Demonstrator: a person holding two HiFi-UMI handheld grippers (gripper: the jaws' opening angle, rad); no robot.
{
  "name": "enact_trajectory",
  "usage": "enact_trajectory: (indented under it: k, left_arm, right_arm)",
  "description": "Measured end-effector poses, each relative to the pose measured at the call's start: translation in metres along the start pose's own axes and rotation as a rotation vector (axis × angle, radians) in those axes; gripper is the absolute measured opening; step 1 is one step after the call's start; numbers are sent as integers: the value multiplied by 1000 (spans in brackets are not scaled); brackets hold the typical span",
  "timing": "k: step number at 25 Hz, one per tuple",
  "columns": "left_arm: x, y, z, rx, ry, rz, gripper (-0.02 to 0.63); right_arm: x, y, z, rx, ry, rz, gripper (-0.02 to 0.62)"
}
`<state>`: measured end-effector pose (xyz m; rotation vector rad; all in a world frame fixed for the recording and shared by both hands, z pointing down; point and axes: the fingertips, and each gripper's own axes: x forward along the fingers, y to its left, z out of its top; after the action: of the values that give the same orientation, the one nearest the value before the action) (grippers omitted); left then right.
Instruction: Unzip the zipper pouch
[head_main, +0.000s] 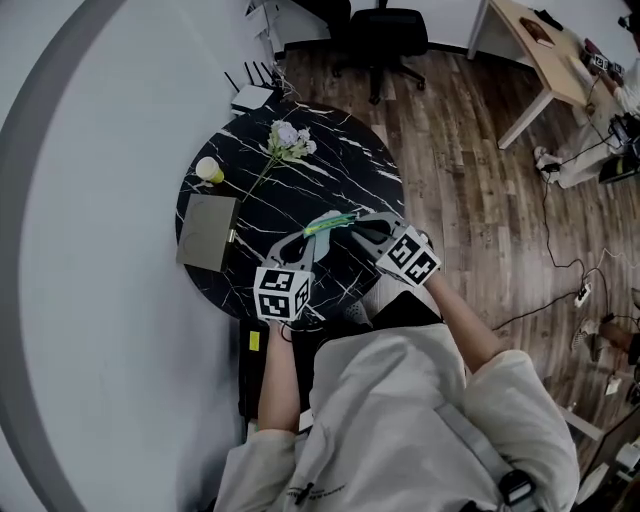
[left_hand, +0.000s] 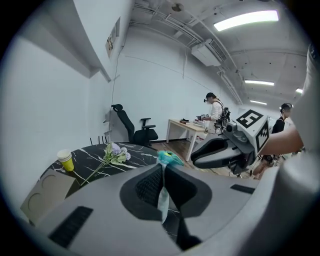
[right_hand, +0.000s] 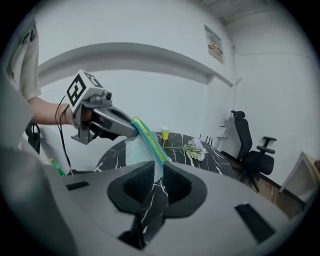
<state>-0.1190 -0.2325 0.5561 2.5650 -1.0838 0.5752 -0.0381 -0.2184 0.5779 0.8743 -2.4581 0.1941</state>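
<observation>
Left tongs (left_hand: 162, 169) are clamped shut on one end of the zipper pouch (left_hand: 169, 159), held up over the near edge of the black marble surface (head_main: 340, 180); right tongs (right_hand: 157, 167) stand slightly apart, the pouch's zipper end between them

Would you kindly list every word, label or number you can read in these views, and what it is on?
None can be read.
Wall notice: too small and blurred.
Print on the person's shirt: too small.
Marker cubes: square patterns only, no words.
Zipper pouch: no print shows.
</observation>
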Motion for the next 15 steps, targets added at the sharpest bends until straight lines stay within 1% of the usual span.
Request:
enact_trajectory:
  k: [3, 8, 12, 15]
  left_arm:
    - [0, -2, 0, -21, -21, 24, 25]
    - [-2, -7, 3, -64, -51, 93, 25]
    - [-5, -15, 8, -102, -72, 158, 25]
    - [-6, -25, 11, -122, -82, 192, 25]
  right_arm:
    - [-1, 3, 6, 94, -44, 12, 58]
    - [-10, 6, 16, 190, -106, 28, 60]
    - [-29, 7, 23, 199, -146, 34, 66]
    - [-44, 3, 23, 209, -167, 25, 66]
